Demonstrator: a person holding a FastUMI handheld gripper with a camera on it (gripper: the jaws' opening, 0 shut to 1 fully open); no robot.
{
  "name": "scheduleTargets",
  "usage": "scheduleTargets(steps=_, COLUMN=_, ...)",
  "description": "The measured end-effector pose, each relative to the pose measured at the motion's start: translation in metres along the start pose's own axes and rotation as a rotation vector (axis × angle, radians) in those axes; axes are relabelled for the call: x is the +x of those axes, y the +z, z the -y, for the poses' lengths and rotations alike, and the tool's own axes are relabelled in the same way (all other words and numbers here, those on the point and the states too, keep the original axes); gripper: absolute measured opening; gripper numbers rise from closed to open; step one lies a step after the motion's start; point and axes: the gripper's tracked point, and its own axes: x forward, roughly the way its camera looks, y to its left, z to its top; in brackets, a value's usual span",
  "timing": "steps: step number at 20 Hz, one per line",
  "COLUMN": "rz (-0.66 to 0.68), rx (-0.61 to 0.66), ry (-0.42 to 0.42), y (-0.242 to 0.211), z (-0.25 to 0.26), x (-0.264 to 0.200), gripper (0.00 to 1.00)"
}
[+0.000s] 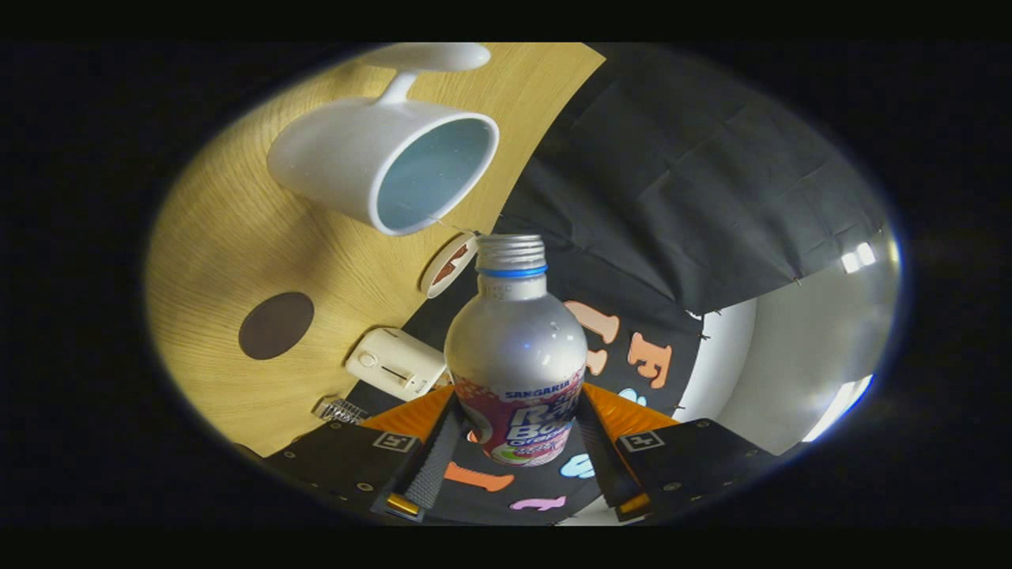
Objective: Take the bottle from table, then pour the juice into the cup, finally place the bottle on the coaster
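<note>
Silver bottle [515,348] sits pinched between both fingers of the gripper [518,442], uncapped neck tilted toward the white cup [387,162] on the wooden table [229,245]. Neck is short of the cup's rim; tipping further here would likely spill juice onto the wood. Brown coaster [276,325] lies left of the bottle. Juice level unreadable; bottle base hidden behind the fingers.
</note>
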Motion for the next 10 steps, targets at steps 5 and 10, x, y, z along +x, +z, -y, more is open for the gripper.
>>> scheduleTargets(steps=5, rz=0.021, rx=0.048, ry=0.005, y=0.012, z=-0.007, x=0.001, gripper=0.77)
scheduleTargets(steps=10, rz=-0.018, rx=0.282, ry=0.081, y=0.007, z=-0.026, x=-0.006, gripper=0.77)
